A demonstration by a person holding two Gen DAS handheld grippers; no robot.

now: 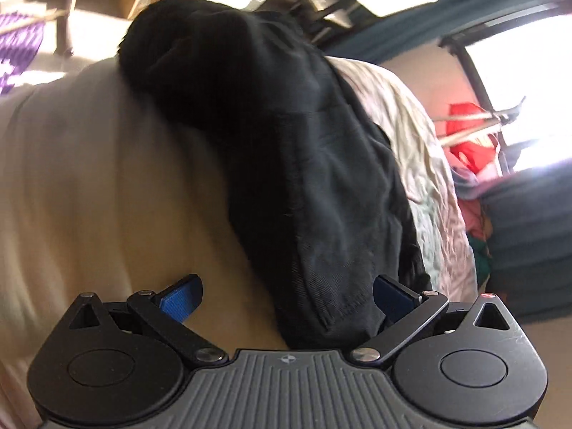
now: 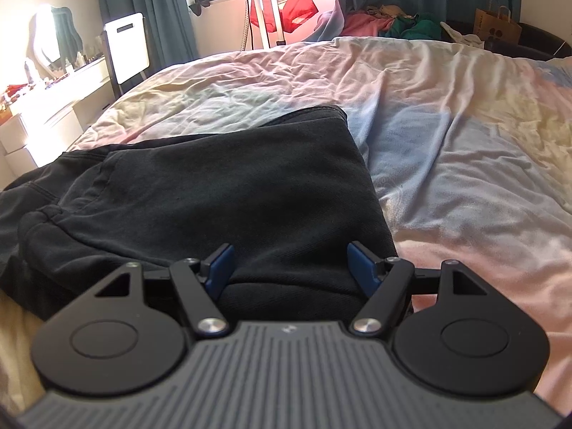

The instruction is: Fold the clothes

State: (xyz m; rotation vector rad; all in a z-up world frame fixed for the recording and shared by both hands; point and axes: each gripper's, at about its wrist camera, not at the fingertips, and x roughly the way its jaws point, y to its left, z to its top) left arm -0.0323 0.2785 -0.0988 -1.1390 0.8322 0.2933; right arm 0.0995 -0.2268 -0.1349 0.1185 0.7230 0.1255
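A black garment (image 2: 221, 186) lies partly folded on the bed, its near edge between my right gripper's fingers. My right gripper (image 2: 291, 268) is open, with blue pads on either side of the cloth's near fold. In the left wrist view the same black garment (image 1: 286, 164) runs away from the camera across the bed, and the view is tilted and blurred. My left gripper (image 1: 287, 298) is open, its right pad beside the garment's hemmed corner (image 1: 339, 314) and its left pad over bare sheet.
The bed has a crumpled pastel sheet (image 2: 447, 136). A white dresser (image 2: 53, 107) and a white folding chair (image 2: 128, 46) stand at the left. A clothes rack with a red garment (image 2: 286, 7) and a pile of clothes (image 2: 386, 21) stand beyond the bed, by the window.
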